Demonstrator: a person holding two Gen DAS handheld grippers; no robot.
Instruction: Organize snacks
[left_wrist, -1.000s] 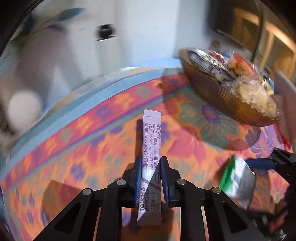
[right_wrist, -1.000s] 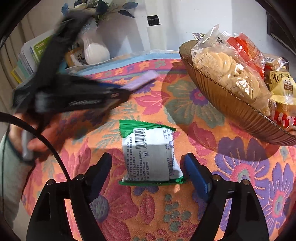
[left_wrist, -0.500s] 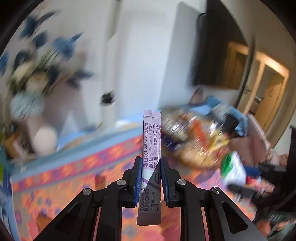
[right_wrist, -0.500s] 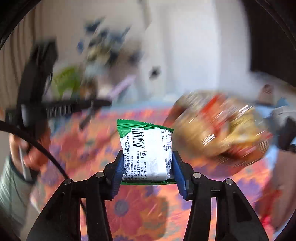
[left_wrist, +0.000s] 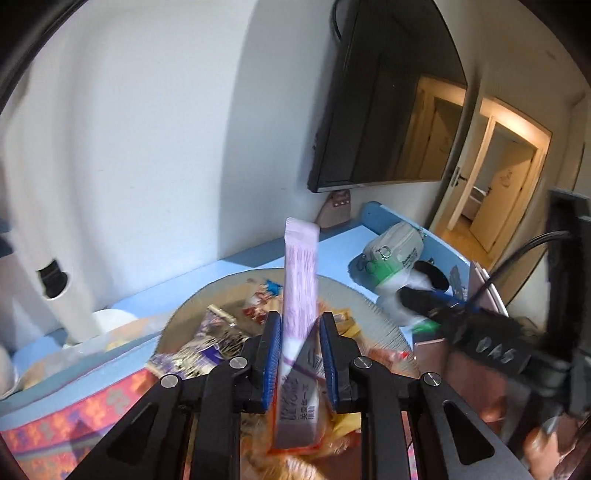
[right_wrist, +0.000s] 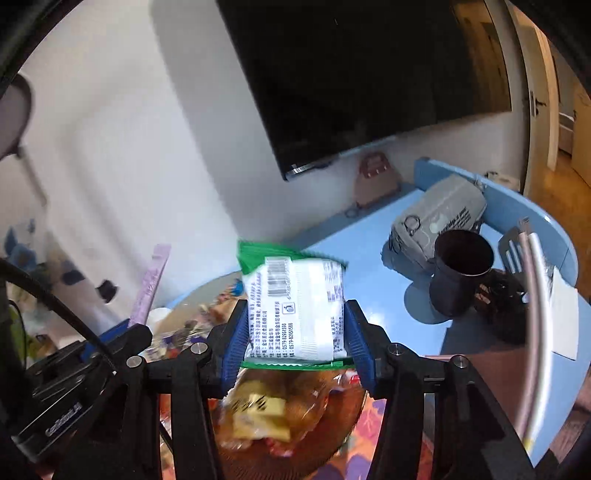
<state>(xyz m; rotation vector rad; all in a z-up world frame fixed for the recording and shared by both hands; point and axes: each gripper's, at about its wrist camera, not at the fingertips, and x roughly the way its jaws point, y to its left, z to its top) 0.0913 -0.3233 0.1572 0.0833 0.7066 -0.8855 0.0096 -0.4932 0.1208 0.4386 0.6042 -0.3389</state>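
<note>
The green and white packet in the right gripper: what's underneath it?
Under the green and white packet sits the snack bowl, with a clear bag of biscuits on top. Whatever lies deeper is covered.

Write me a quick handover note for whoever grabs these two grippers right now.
Left gripper: jaws opening, purple mouthwash sachet between its pads, over the snack bowl.
Right gripper: jaws opening, green-and-white snack packet between the pads, over the same bowl.
Done: both items carried above the bowl.
Left: let both drop in, check they land inside.
</note>
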